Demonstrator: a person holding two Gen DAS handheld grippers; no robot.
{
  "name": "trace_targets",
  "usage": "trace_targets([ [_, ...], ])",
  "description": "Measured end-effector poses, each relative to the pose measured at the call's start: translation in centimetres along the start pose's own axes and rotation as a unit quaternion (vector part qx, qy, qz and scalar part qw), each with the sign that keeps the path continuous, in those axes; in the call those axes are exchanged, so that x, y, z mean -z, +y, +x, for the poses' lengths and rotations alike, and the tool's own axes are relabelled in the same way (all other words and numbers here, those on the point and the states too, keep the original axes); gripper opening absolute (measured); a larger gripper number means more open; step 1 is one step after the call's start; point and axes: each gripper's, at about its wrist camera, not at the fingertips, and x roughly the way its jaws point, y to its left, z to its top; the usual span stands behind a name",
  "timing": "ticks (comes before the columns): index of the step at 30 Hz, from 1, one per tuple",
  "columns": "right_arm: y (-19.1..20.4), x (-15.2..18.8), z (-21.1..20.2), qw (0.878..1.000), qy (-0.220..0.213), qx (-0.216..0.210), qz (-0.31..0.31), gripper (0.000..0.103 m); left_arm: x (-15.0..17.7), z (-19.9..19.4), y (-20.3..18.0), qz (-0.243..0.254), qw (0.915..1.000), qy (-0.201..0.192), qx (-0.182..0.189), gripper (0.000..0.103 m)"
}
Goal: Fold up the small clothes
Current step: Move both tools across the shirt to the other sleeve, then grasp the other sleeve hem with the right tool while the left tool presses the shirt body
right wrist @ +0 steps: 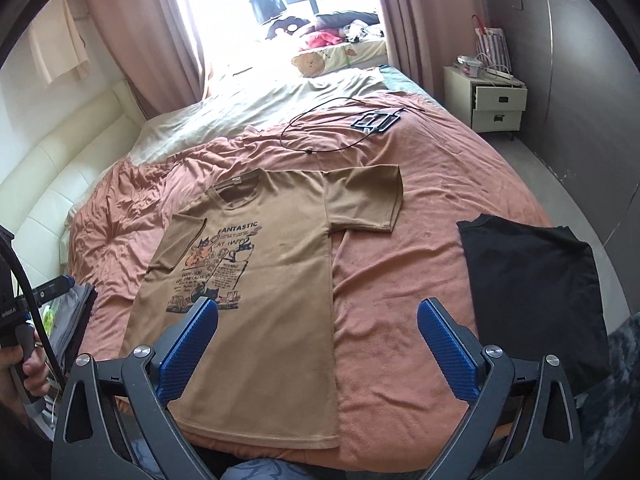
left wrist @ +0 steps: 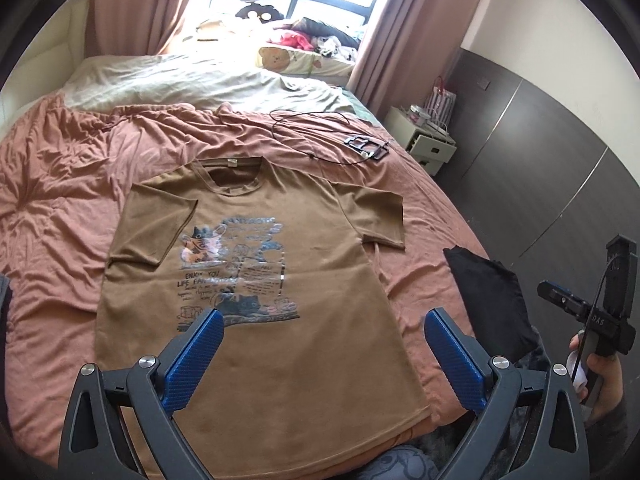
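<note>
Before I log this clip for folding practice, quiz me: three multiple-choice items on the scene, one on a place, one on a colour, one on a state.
1. Where does the folded black garment lie?
A. right of the brown T-shirt
B. on the T-shirt
C. on the nightstand

2. What colour are the gripper pads?
A. red
B. blue
C. white

3. How does the T-shirt's left sleeve lie?
A. spread out
B. folded onto the chest
C. rolled up

Key: 1 A, it rests apart on the sheet; 2 B, blue textured faces; 3 B, it overlaps the print's edge.
</note>
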Motion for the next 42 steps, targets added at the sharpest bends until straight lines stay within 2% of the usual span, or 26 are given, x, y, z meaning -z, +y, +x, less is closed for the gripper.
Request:
trace_targets([
  [4, -1.9, -1.3, 2.0, 1.000, 0.007, -0.008, 0.025, 0.081, -1.3, 2.0, -0.9, 0.020, 0.9998, 0.007, 0.004, 0.095],
  [10, -4.1, -3.6, 6.0, 0.999, 0.016, -0.009, 0.046, 0.071, -4.2, 5.8, -1.6, 0.043, 0.9988, 0.017, 0.015, 0.084],
  [15, -5.5, -5.6, 9.6, 0.998, 0.028, -0.003, 0.061, 0.067, -6.7, 9.7, -1.7, 0.044, 0.9986, 0.021, 0.021, 0.071],
  [18, -6.1, -6.7, 12.0, 0.997, 0.038, -0.004, 0.065, 0.066, -8.0, 12.1, -1.7, 0.043, 0.9985, 0.026, 0.021, 0.062],
  [29, -9.1, -9.8, 21.7, 0.994, 0.070, -0.014, 0.080, 0.066, -10.7, 21.7, -1.5, 0.041, 0.9976, 0.054, 0.016, 0.050],
  [32, -10.0, -10.3, 24.4, 0.993, 0.079, -0.016, 0.086, 0.059, -11.2, 24.4, -1.4, 0.040, 0.9971, 0.064, 0.015, 0.044],
  [38, -11.3, -10.9, 29.6, 0.991, 0.088, -0.011, 0.098, 0.058, -11.7, 29.7, -1.4, 0.048, 0.9956, 0.079, 0.011, 0.038],
  [42, -12.3, -11.1, 32.9, 0.990, 0.096, -0.009, 0.106, 0.058, -12.0, 33.0, -1.7, 0.051, 0.9948, 0.087, 0.010, 0.038],
])
